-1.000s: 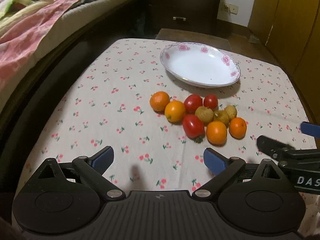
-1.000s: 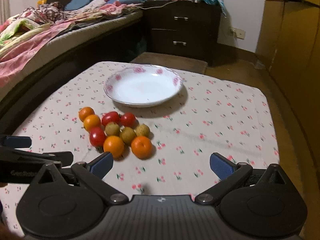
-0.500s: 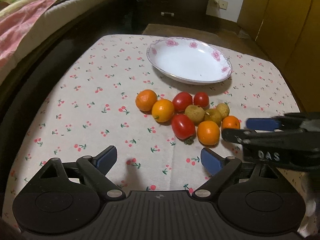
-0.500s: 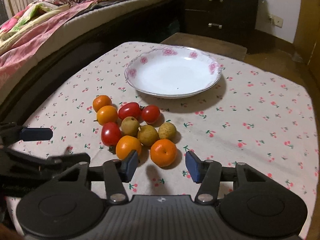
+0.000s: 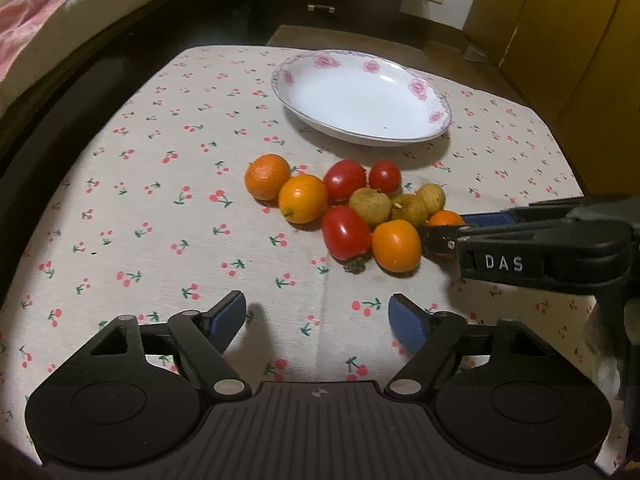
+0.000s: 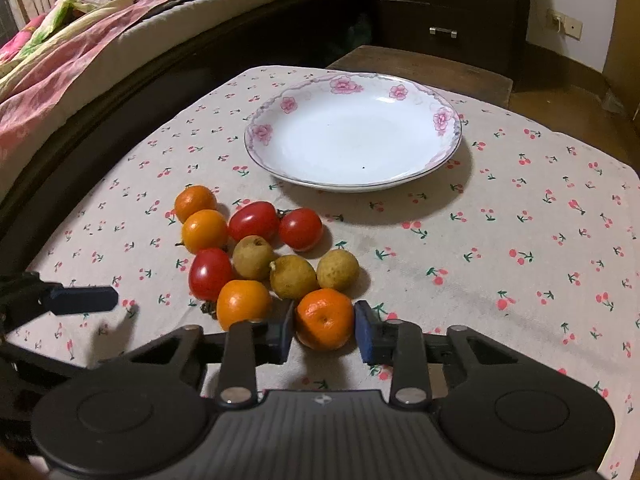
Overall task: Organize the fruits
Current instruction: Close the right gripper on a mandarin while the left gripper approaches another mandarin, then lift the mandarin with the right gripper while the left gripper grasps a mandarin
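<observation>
From the left wrist view the right gripper covers most of the nearest orange, so its hold is hard to read there; the right wrist view shows its blue pads, having just closed in, pinching that orange; the left gripper, jaws spread but just narrowing, holds nothing, the fruit cluster ahead of it; the empty plate lies beyond.
</observation>
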A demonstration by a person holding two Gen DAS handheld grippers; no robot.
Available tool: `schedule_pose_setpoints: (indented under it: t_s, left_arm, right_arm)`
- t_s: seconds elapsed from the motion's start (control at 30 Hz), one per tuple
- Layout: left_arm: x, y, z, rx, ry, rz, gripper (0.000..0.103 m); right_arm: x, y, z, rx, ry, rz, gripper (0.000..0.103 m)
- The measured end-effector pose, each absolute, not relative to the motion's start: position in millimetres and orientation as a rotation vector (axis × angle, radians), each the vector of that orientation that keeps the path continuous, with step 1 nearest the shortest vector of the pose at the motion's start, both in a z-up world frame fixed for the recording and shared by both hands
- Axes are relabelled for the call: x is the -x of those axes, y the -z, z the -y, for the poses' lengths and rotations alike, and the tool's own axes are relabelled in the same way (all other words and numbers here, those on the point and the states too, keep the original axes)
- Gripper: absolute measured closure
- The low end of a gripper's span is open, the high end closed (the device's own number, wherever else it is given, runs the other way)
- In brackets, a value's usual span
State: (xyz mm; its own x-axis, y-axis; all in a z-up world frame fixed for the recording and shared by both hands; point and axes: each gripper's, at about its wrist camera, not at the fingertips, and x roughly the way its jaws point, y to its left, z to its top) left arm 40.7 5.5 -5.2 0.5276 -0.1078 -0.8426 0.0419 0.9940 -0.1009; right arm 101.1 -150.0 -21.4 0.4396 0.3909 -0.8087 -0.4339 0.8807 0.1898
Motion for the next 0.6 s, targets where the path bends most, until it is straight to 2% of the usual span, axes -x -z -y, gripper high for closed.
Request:
schedule_pose_setpoints:
  t_s: [0.27,0.4,0.6]
  left_arm:
    - [-45.7,1.5,-6.9,0.129,0.132,-0.982,0.029]
    - [-54.0,2.6,-7.2,0.178,0.162,-0.991,0.042]
    - [-56.2,-4.3,9.7,0.163,0.210,-0.962,0.040]
  right_arm:
    - [-90.8,2.5,158.3,0.076,-0.534,-0.972,0.072]
    - [-91.7,-4.5,165.4,0.046,-0.537,-0.968,0.072]
    - [-95.7,-11.3,178.8,-0.011,-0.517,-0.958,0.072]
